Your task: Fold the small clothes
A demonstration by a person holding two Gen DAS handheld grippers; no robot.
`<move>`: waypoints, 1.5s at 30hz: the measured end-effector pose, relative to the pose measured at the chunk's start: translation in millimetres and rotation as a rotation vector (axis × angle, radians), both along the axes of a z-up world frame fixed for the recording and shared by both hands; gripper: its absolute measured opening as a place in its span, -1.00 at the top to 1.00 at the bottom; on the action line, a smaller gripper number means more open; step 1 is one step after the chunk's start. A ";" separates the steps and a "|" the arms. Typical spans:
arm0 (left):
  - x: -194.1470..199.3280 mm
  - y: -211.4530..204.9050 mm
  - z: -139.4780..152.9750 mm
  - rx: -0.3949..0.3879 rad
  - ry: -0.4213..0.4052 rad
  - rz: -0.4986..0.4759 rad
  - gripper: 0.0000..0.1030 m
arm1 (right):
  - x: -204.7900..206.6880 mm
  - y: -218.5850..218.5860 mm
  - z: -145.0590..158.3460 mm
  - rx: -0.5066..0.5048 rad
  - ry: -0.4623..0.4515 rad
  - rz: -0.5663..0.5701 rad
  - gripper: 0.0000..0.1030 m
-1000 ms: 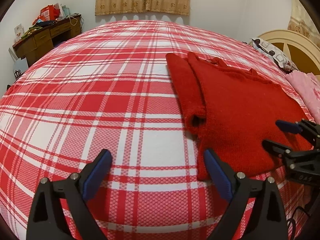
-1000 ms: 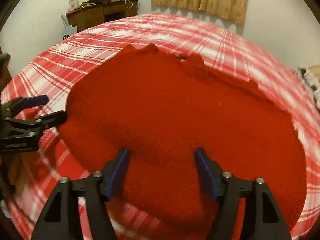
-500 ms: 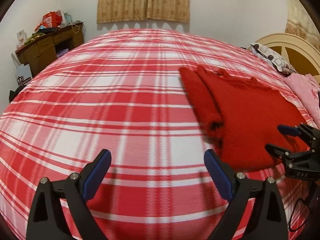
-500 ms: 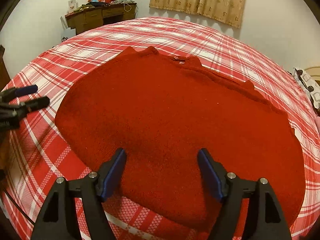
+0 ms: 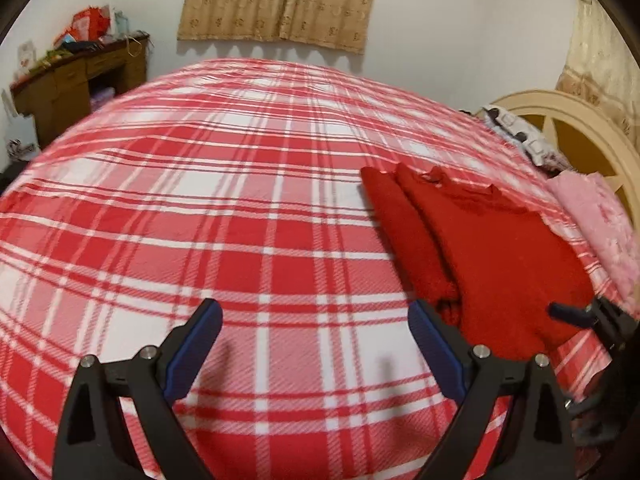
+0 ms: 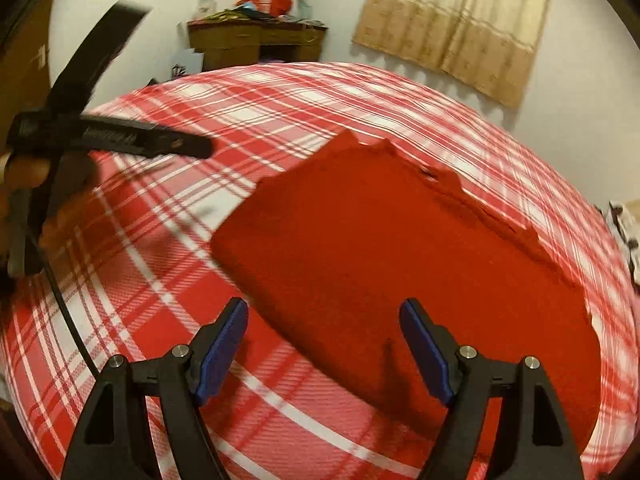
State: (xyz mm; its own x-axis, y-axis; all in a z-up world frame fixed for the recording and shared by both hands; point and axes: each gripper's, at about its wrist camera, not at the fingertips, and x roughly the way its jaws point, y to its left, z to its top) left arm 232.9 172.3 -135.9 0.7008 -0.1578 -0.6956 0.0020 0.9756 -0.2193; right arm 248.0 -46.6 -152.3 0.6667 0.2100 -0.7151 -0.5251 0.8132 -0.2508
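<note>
A red knitted sweater (image 5: pixel 496 256) lies flat on the red and white plaid bed (image 5: pixel 224 216), one sleeve folded in along its left side. In the right wrist view the sweater (image 6: pixel 400 264) fills the middle. My left gripper (image 5: pixel 316 344) is open and empty, above bare bedspread left of the sweater's hem. My right gripper (image 6: pixel 322 344) is open and empty, above the sweater's near edge. The right gripper also shows at the left wrist view's right edge (image 5: pixel 592 316), and the left gripper shows raised at the right wrist view's left (image 6: pixel 132 140).
A pink cloth (image 5: pixel 600 220) and a patterned pillow (image 5: pixel 516 136) lie by the cream headboard (image 5: pixel 576 128) on the right. A cluttered wooden desk (image 5: pixel 80 80) stands past the bed's far left corner. Curtains (image 5: pixel 280 0) hang on the back wall.
Both grippers have pulled back and up from the sweater, staying open. The left one has swung left over bare bedspread; the sweater looks smaller and farther off in both views.
</note>
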 end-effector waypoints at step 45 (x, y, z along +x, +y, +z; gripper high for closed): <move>112.6 -58.4 -14.4 -0.187 0.123 -0.204 -0.20 | 7.3 55.7 -16.2 -0.178 -0.086 0.089 0.55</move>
